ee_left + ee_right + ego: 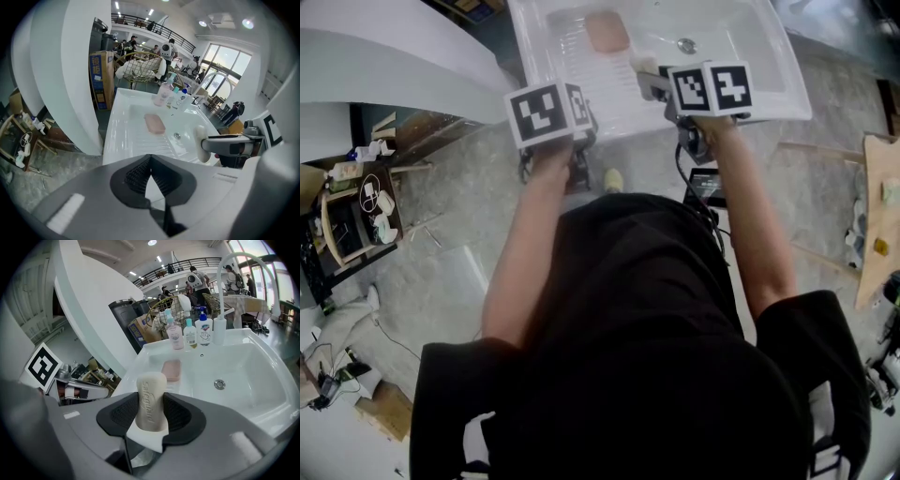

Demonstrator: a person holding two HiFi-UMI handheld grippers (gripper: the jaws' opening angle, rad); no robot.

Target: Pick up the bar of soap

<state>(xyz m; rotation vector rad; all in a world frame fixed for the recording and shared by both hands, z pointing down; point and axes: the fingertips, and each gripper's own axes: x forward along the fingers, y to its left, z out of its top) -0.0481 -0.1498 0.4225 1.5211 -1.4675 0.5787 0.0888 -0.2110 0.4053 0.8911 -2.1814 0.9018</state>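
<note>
1. Our right claw (151, 402) is clenched on the bar of soap (150, 389). Its two dark ribbed pads press on the broad faces of the cream bar.
2. The bar stands on end between the pads. Its rounded top rises above them, and raised lettering runs down the face towards the camera.
3. In the head view this claw reaches in from the right over the near part of the white sink (255, 380). The soap is held clear of the sink surface, just beside the basin's inner wall.
4. Our left claw (150, 158) is clenched on nothing. Its pad tips meet and only the white of the sink shows behind them.
5. The left claw hangs over the sink's near edge on the left side, close beside the right one. From its view the right claw shows at the right with the cream bar at its tip.
6. Beyond the held soap, a pink block (171, 369) lies flat on the ribbed draining part of the sink, well apart from both claws.
7. To the right of the ribs the basin drops to a round metal drain (219, 384).
8. At the far rim stand a pink bottle (175, 337), a small clear bottle (190, 335) and a white bottle with a blue pump (204, 332), in a row. A white tap (233, 261) arches over the basin beside them.
9. Behind the bottles sits a wire basket (169, 310), and the floor around the sink is pale stone.
</note>
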